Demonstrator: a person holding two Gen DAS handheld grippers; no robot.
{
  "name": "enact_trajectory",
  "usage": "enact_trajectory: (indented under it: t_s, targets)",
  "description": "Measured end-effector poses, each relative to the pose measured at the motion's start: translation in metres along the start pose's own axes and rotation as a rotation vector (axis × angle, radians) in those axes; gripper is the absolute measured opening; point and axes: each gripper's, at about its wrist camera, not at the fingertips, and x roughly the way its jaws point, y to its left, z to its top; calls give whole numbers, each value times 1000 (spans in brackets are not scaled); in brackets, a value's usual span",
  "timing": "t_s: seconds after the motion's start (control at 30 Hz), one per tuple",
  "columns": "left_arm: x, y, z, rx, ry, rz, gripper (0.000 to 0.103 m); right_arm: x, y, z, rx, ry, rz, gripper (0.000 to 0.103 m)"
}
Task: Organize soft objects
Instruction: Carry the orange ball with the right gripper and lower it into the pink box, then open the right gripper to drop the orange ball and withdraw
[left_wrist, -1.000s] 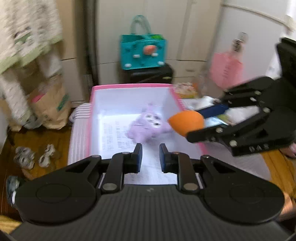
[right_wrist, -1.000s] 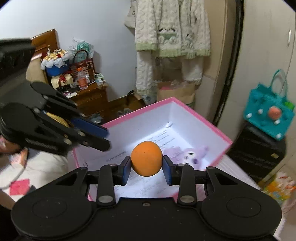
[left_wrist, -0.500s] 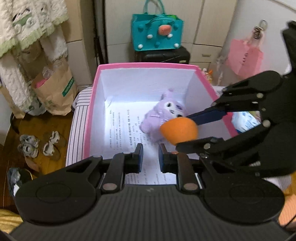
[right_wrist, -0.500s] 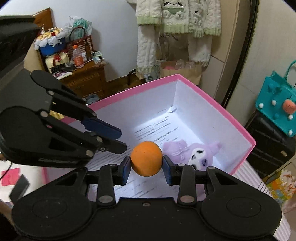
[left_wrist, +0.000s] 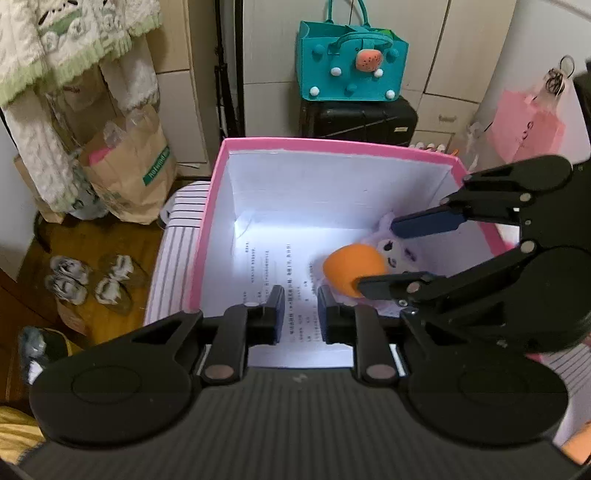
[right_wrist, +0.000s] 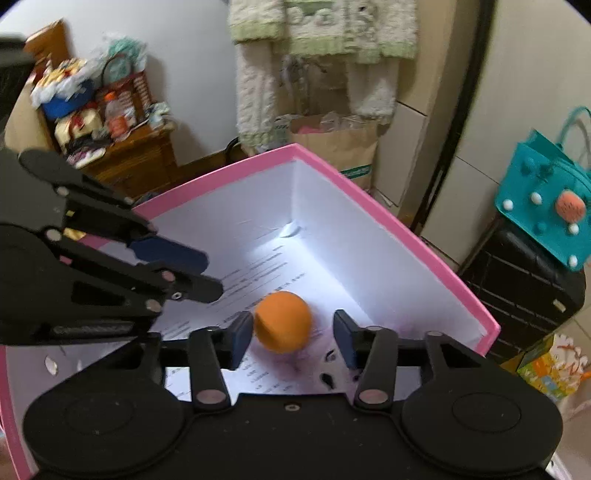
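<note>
Orange ball (right_wrist: 283, 321) sits between the parted fingers of the right gripper (right_wrist: 291, 339), inside the pink box (right_wrist: 388, 225). The jaws stand wide, with a clear gap on the ball's right side; its left side lies close to the left pad, and whether they touch cannot be told. The ball looks slightly blurred, so whether it rests on the box floor or is in the air cannot be told either.

Just beneath and to the right of the ball lies a purple plush toy (left_wrist: 397, 251), partly hidden by the right gripper; in the left wrist view its pale face with dark eyes shows beside the ball (left_wrist: 354, 269). Printed sheets of paper (left_wrist: 273, 266) line the bottom of the box (left_wrist: 332, 142).

The left gripper (left_wrist: 300, 310) hovers over the near edge of the box, its fingers a small way apart with nothing between them. In the right wrist view it (right_wrist: 210, 273) reaches in from the left, above the paper.

The box stands on a striped cloth (left_wrist: 170, 258). Behind it are a teal bag (left_wrist: 351, 62) on a black case (left_wrist: 358, 118), a brown paper bag (left_wrist: 129, 166) and hanging knitwear (right_wrist: 325, 29)
</note>
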Motion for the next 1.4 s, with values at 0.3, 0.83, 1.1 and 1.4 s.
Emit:
enact_trajectory:
  t_s: [0.3, 0.83, 1.1, 1.4]
  targets:
    - [-23, -12, -9, 35, -20, -33, 50, -77, -5, -27, 99, -99, 60, 58]
    - [-125, -78, -43, 170, -78, -168, 64, -202, 16, -111, 131, -148, -52, 60]
    - [-155, -131, -66, 255, -106, -236, 70, -241, 22, -166, 122, -182, -115, 61]
    - [-143, -174, -76, 263, -164, -343, 70, -235, 17, -229, 150, -206, -206, 71]
